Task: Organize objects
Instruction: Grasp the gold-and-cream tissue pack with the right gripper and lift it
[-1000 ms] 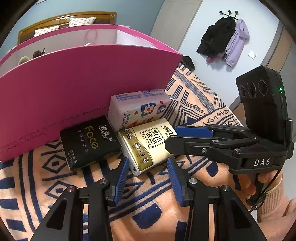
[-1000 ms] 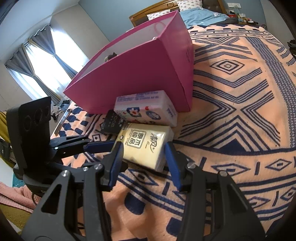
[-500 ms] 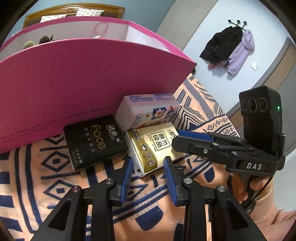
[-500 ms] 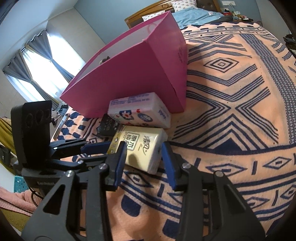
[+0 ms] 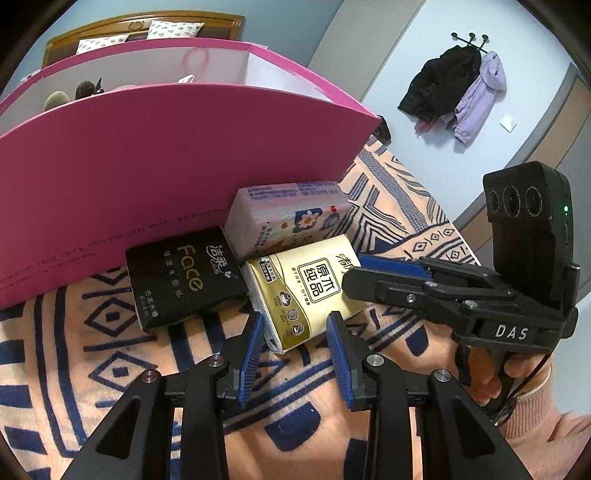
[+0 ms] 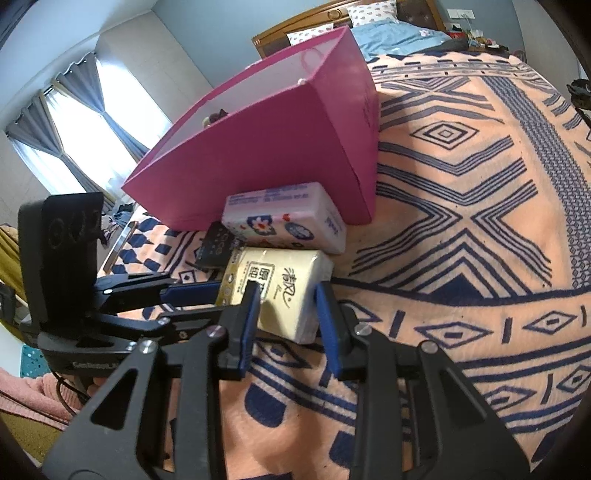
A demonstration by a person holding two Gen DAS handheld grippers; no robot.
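Note:
Three tissue packs lie on the patterned blanket in front of a pink box (image 5: 147, 177) (image 6: 280, 147): a gold pack (image 5: 306, 291) (image 6: 284, 288), a black pack (image 5: 181, 273) (image 6: 218, 247) and a white flowered pack (image 5: 288, 218) (image 6: 284, 221). My left gripper (image 5: 295, 332) is open, its fingertips just short of the gold pack's near end. My right gripper (image 6: 284, 302) is open and straddles the gold pack's near corner; in the left wrist view (image 5: 373, 273) it reaches in from the right and touches the pack.
The pink box holds a few small items (image 5: 70, 96) and stands upright behind the packs. The orange and blue blanket (image 6: 461, 229) stretches wide to the right. Coats (image 5: 458, 92) hang on the far wall; a bed headboard (image 6: 325, 18) is behind.
Both grippers have narrowed their openings somewhat and moved closer to the gold pack. The packs have not moved.

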